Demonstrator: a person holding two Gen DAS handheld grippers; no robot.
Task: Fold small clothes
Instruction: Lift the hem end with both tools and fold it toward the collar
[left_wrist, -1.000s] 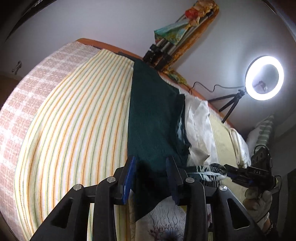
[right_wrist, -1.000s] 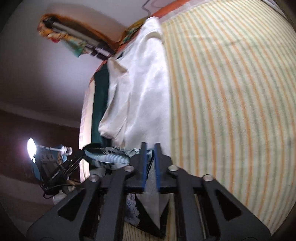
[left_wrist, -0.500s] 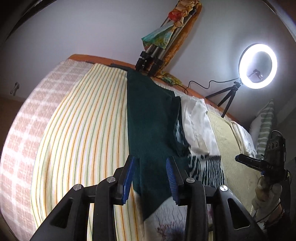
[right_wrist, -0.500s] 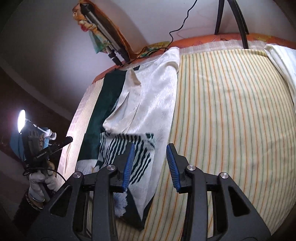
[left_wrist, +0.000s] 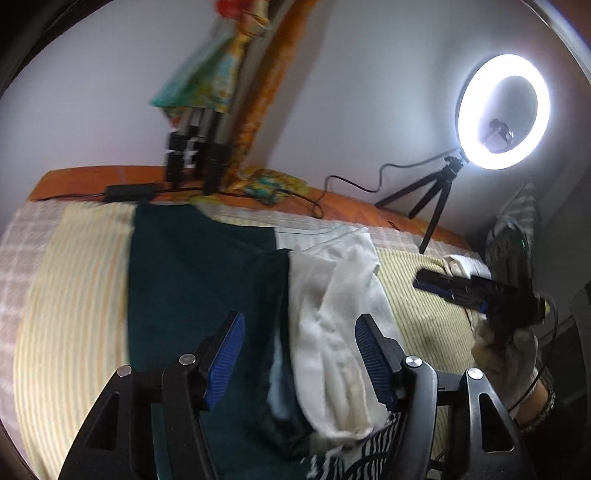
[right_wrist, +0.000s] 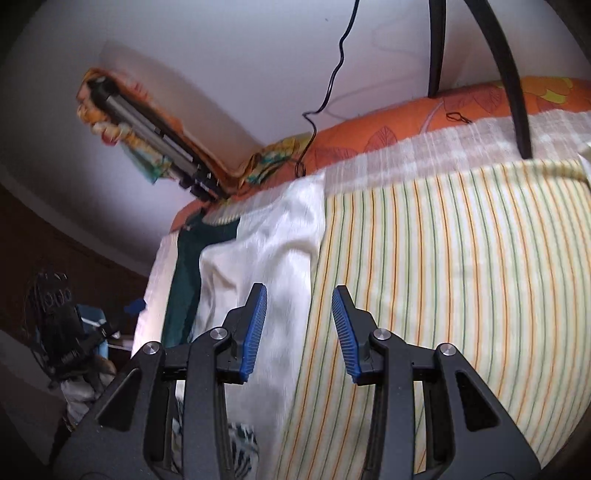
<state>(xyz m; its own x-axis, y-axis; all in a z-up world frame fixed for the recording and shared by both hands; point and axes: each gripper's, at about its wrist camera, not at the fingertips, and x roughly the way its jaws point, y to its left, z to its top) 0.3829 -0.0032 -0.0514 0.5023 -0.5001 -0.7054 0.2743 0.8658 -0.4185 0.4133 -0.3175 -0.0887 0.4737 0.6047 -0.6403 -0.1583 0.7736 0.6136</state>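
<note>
Two pairs of tongs, both spread and holding nothing, hang above garments laid on the striped bed (right_wrist: 461, 277). Left tongs (left_wrist: 299, 354) straddle the seam where a dark green garment (left_wrist: 199, 273) meets a cream garment (left_wrist: 332, 314) lying partly over it; a zebra-print piece (left_wrist: 373, 450) peeks out beneath. Right tongs (right_wrist: 299, 328) sit over the cream garment's (right_wrist: 273, 266) outer edge. Judged stage: between folds. The next move calls for pinching an edge and carrying it across.
</note>
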